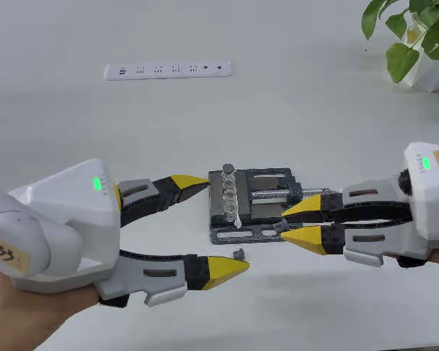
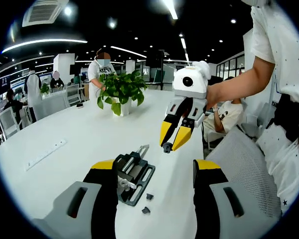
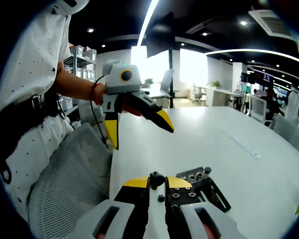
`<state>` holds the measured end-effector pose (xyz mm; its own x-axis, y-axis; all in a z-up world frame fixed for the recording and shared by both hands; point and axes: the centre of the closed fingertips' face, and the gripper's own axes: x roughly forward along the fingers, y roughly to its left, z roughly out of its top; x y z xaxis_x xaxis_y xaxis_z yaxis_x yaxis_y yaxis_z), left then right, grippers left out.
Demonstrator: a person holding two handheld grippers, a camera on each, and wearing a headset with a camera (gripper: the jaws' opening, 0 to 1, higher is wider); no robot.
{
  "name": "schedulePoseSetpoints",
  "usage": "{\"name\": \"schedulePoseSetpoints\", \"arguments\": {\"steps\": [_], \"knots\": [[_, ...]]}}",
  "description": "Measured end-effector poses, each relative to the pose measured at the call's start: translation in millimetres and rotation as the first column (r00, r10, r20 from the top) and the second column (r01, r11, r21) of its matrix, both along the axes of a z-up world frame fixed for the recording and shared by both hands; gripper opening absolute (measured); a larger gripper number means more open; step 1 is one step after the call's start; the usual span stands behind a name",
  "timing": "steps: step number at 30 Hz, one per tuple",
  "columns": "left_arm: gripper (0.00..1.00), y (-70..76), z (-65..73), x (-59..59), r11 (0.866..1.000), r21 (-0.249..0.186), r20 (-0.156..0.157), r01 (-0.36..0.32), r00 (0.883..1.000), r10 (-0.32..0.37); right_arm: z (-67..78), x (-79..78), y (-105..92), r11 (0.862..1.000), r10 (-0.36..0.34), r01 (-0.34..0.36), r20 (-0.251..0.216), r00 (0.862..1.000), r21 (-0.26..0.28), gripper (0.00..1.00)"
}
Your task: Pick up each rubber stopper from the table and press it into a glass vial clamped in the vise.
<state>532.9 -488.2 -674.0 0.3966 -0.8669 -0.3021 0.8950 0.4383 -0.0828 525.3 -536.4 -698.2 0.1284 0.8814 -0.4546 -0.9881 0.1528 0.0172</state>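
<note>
- right gripper (image 1: 283, 224) tips pinched nearly together on a small dark rubber stopper (image 3: 157, 179); the stopper sits right between the yellow tips, off the table
- left gripper (image 1: 212, 224) jaws spread wide and holding nothing; one yellow tip is near the vise's top left corner, the other is lower, toward the person
- two loose stoppers (image 2: 149, 196) lie on the table just beside the vise; in the head view one sits right next to the left gripper's lower tip
- right gripper comes in level from the right, its tips just beside the vise's near right corner; in the left gripper view it hangs above the table, tips pointing down
- left gripper comes in from the lower left, held in a bare hand (image 1: 14, 314) and aimed across toward the vise
- vise (image 1: 267, 208) is dark grey and flat on the table between the two grippers, its screw running to the right
- glass vials (image 1: 228, 197) stand in a row clamped in the vise's left side; can't tell whether any are already plugged
- table (image 1: 314, 102) is plain white and wide
- white power strip (image 1: 168, 69) lies at the far side, well apart from the vise
- potted plant (image 1: 413, 33) stands at the far right corner
- room is an open office with dark ceilings and strip lights; more white tables and several people stand in the background of the left gripper view
</note>
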Motion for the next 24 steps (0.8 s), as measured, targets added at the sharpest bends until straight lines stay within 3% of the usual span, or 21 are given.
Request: {"name": "schedulePoseSetpoints", "arguments": {"steps": [2,3,6,11,15,18,21,24], "knots": [[0.56,-3.1,7.6,-1.4,0.999,-0.054,-0.04,-0.005,0.999,0.003,10.3,-3.2,2.9,1.0,-0.002,0.001,0.017,1.0,0.013,0.06],[0.55,-3.3,9.7,-0.8,0.998,-0.063,-0.041,-0.007,0.999,0.005,14.2,-4.2,4.2,1.0,-0.003,0.002,0.024,1.0,0.018,0.06],[0.53,-5.4,13.7,-2.9,0.995,-0.096,-0.089,-0.014,0.996,0.005,27.2,-8.5,9.2,0.999,-0.002,0.0,0.046,0.999,0.032,0.06],[0.49,-5.7,26.3,-3.3,0.989,-0.148,-0.1,-0.019,0.995,0.004,43.2,-13.4,14.9,0.999,0.0,-0.003,0.079,0.997,0.039,0.06],[0.44,-8.2,30.6,-7.2,0.993,-0.114,-0.046,0.016,0.999,-0.021,48.9,-14.2,16.8,0.999,-0.005,0.001,0.076,0.997,0.05,0.06],[0.38,-10.4,29.1,-11.5,0.998,-0.036,0.02,0.058,0.998,-0.057,51.1,-14.2,17.5,0.998,-0.008,0.004,0.069,0.998,0.055,0.06],[0.32,-15.6,32.5,-16.0,0.996,0.01,0.084,0.088,0.993,-0.088,53.7,-13.4,18.1,0.997,-0.02,0.016,0.05,0.999,0.073,0.06],[0.27,-20.2,35.6,-19.3,0.994,0.041,0.13,0.104,0.986,-0.109,56.4,-12.3,17.9,0.996,-0.028,0.025,0.029,0.999,0.09,0.06]]}}
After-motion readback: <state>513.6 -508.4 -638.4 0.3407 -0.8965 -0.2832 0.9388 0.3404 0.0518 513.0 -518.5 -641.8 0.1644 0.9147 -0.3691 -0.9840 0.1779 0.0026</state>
